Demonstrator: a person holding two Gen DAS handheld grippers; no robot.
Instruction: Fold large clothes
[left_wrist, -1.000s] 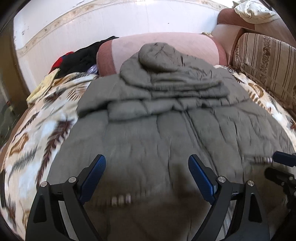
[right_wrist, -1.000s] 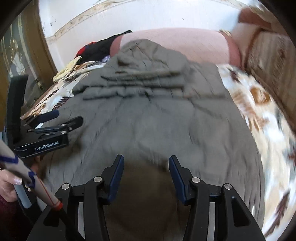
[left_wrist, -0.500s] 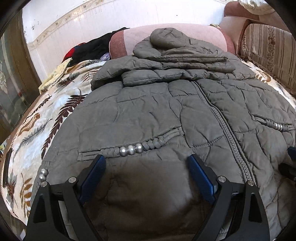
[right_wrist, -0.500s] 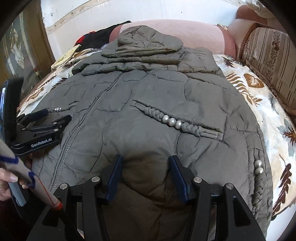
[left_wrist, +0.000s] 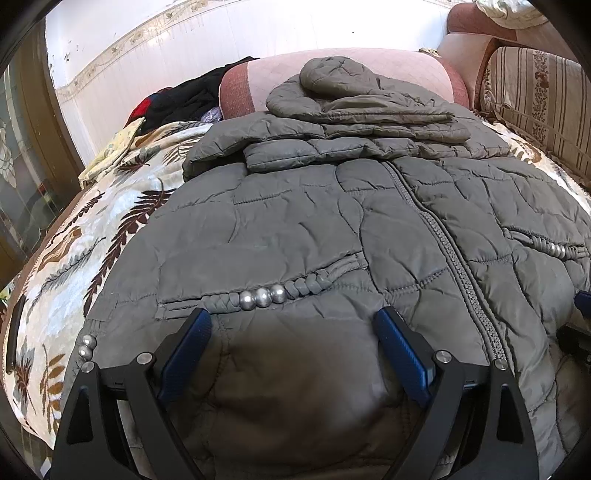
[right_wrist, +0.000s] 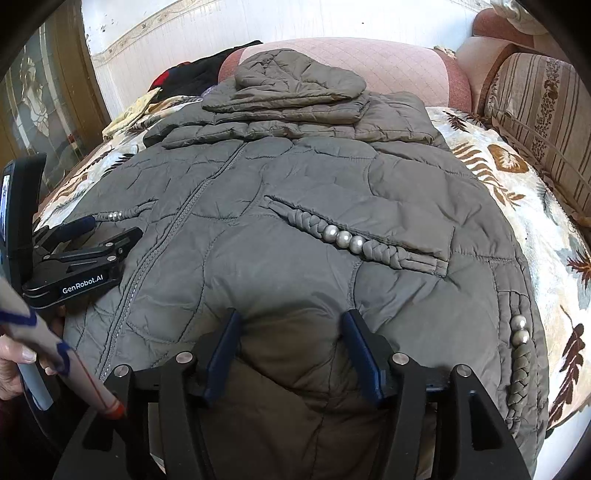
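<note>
A large grey-green quilted hooded jacket (left_wrist: 317, 221) lies front up on a leaf-patterned bed cover, zipper closed, its sleeves and hood (left_wrist: 332, 77) folded across the far end. It also fills the right wrist view (right_wrist: 295, 184). My left gripper (left_wrist: 291, 325) is open, low over the jacket's near hem left of the zipper, just below a braided pocket trim with silver beads (left_wrist: 262, 297). My right gripper (right_wrist: 291, 325) is open over the near hem right of the zipper. The left gripper also shows in the right wrist view (right_wrist: 92, 236).
The leaf-patterned bed cover (left_wrist: 85, 236) shows on the left and on the right (right_wrist: 517, 177). A pink bolster (right_wrist: 388, 62) lies at the far end, dark clothes (left_wrist: 184, 99) piled beside it. A striped sofa cushion (right_wrist: 546, 122) stands at the right.
Both grippers have come down and closer to the jacket's near hem over the last second. The views went from blurred to steady. The jacket has not moved and both jaws stay open.
</note>
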